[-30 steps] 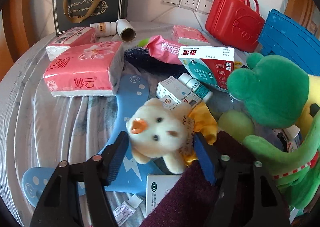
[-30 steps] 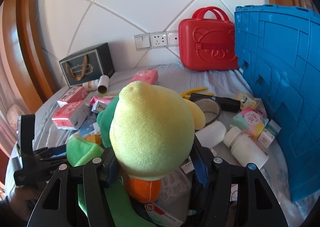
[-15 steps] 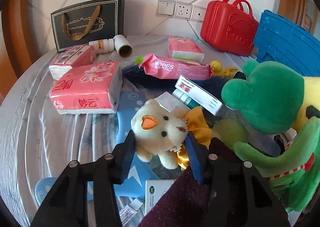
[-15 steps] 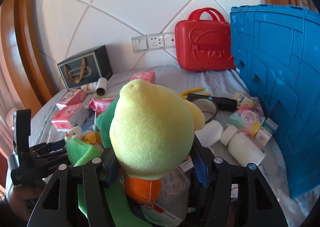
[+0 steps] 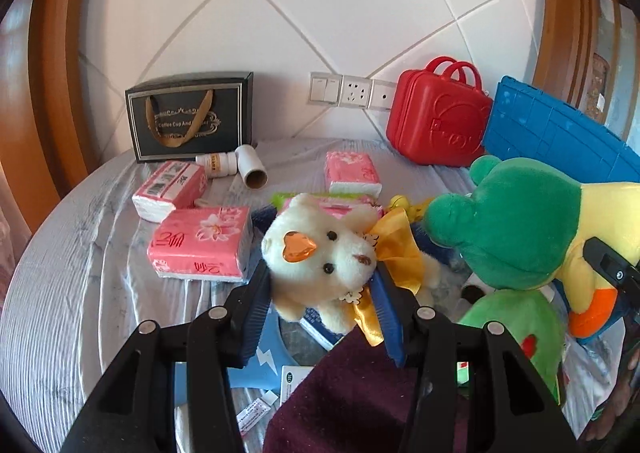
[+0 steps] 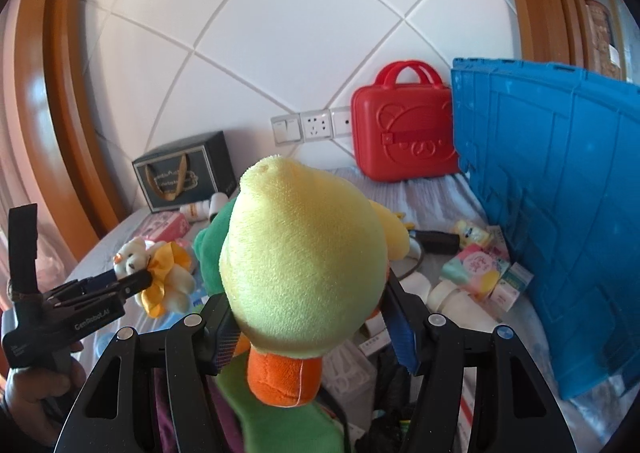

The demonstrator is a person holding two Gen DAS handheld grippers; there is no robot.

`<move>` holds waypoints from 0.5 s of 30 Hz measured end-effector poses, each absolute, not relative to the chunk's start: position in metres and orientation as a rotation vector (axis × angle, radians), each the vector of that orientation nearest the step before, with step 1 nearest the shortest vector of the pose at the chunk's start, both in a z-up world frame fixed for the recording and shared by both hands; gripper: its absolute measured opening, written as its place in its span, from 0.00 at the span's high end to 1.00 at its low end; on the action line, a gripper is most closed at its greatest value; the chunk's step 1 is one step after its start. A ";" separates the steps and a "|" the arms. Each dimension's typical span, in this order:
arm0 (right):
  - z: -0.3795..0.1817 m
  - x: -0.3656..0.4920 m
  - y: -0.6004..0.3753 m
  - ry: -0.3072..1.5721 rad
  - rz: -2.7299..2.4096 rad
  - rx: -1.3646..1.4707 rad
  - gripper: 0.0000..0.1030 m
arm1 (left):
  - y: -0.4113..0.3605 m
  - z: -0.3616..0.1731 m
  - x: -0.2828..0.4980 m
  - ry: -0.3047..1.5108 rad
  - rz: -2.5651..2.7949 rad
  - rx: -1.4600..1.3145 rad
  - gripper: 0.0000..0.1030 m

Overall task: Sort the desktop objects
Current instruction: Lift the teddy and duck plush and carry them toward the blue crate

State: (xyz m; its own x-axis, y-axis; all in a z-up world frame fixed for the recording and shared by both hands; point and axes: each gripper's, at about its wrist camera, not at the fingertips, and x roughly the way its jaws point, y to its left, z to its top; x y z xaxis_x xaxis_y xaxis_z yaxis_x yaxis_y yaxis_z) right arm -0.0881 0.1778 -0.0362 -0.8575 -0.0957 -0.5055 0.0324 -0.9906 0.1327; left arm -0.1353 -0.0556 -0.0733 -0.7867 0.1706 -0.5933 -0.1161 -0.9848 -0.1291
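A small cream teddy bear with a yellow bow hangs above the table, and my left gripper is shut on its body. From the right wrist view the same bear sits in the left gripper at the lower left, held by a person's hand. My right gripper is shut on a big green and yellow plush toy with an orange part underneath. That plush toy fills the right side of the left wrist view. It hides much of the table in the right wrist view.
A blue crate stands on the right, a red toy case against the wall. A black gift bag, pink tissue packs, white bottles and small boxes lie on the grey cloth. A maroon cloth lies near me.
My left gripper closed on the teddy bear and lifted it off the table. My right gripper rose a little with the plush toy still in it.
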 end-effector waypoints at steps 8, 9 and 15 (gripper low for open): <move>0.020 -0.057 0.199 -0.203 -3.030 0.689 0.40 | -0.018 -0.012 -0.111 -0.149 2.793 -0.825 0.53; 0.030 -0.051 0.204 -0.207 -3.041 0.665 0.40 | -0.011 -0.003 -0.108 -0.150 2.782 -0.806 0.53; 0.093 -0.014 0.242 -0.217 -3.145 0.504 0.40 | 0.047 0.061 -0.095 -0.128 2.714 -0.652 0.53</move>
